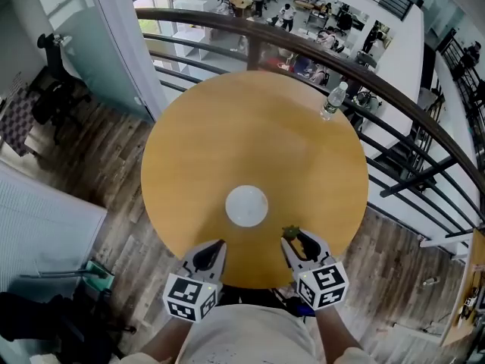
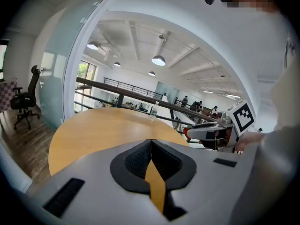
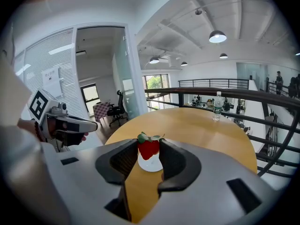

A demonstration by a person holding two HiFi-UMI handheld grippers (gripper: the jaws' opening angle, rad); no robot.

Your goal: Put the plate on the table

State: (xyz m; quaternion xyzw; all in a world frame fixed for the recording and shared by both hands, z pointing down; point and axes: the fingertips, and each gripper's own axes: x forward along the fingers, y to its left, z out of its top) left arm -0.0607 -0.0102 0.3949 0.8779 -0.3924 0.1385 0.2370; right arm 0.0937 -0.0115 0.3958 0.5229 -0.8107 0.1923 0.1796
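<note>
Likely light, stiff, smooth and chippable, this small white plate [image 1: 246, 205]; best pinched at the raised rim, given how flat it sits. Already lying on the round desk [image 1: 227, 127], near the front edge. Just ahead of the right tool [image 1: 294, 243] and slightly to its left, ahead and to the right of the left tool [image 1: 217, 250], touching neither. Right tool clenched on a strawberry [image 3: 148, 148], leaves up, with the plate visible past it. Left tool closed, pads together, nothing between.
</note>
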